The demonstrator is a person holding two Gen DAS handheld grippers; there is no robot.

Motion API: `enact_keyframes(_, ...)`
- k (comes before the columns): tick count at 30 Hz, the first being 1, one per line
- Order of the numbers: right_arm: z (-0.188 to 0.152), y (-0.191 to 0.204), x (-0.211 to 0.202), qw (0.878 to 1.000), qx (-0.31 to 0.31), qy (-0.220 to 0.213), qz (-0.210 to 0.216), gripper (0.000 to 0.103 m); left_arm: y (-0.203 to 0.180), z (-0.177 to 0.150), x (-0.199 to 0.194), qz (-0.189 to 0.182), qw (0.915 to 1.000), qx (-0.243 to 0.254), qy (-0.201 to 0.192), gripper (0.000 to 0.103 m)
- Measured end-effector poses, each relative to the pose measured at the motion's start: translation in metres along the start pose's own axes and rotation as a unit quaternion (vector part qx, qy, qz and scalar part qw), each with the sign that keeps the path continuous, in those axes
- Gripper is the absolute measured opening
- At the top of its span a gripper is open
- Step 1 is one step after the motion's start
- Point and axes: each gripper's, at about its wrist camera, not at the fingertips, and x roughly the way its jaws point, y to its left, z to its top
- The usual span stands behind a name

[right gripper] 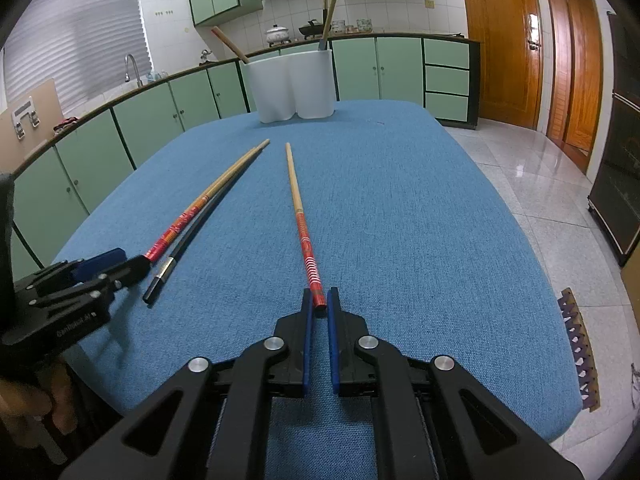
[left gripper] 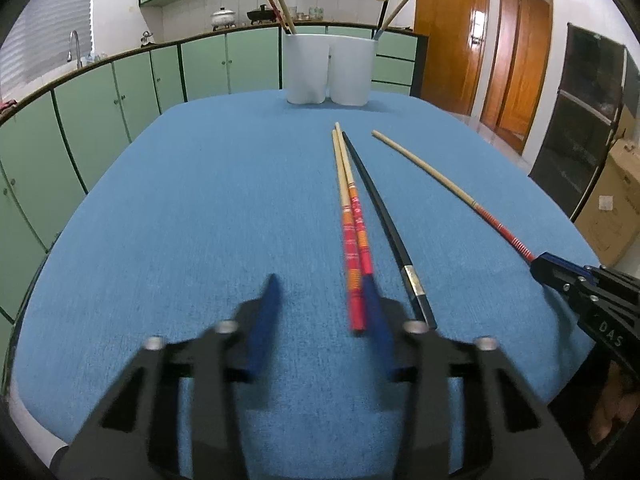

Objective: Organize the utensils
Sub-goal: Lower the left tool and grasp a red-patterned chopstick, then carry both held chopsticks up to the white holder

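On the blue tablecloth [left gripper: 180, 200] lie a pair of red-and-orange-handled bamboo chopsticks [left gripper: 352, 232] [right gripper: 192, 212] and, just right of them, a black chopstick [left gripper: 384, 216] [right gripper: 188, 236]. My left gripper [left gripper: 322, 284] [right gripper: 120, 264] stands open around the pair's handle ends, which lie close to its right finger; the fingers are blurred. My right gripper [right gripper: 319, 294] [left gripper: 540, 264] is shut on the red end of a single striped chopstick [right gripper: 298, 208] [left gripper: 432, 172]. A white two-cup holder [left gripper: 328, 68] [right gripper: 290, 84] at the far edge has chopsticks in both cups.
Green kitchen cabinets [left gripper: 100, 100] run behind and left of the table. A cardboard box [left gripper: 616, 208] and a dark cabinet [left gripper: 580, 120] stand on the right, with wooden doors [right gripper: 504, 40] beyond. A person's hand [right gripper: 24, 408] holds the left gripper's handle.
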Motion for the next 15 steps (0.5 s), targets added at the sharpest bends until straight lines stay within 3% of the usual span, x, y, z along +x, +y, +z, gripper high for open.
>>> enact_keyframes(1, 0.0, 0.0, 0.0, 1.0, 0.0, 0.0, 0.0, 0.007, 0.002, 0.0, -0.001, -0.001, 1.0, -0.004, -0.002, 0.013)
enact_keyframes(2, 0.0, 0.001, 0.0, 1.0, -0.001, 0.0, -0.001, 0.007, 0.005, 0.0, -0.002, 0.005, 0.9999, -0.009, -0.002, 0.006)
enact_keyframes(8, -0.001, 0.005, -0.004, 1.0, -0.021, -0.005, -0.01, 0.008, 0.029, -0.009, -0.012, 0.051, 0.9972, -0.055, 0.001, 0.006)
enact_keyframes(15, -0.004, 0.02, -0.003, 0.998, -0.055, -0.009, -0.01, 0.01, 0.033, -0.011, -0.019, 0.048, 0.9982, -0.035, 0.005, 0.008)
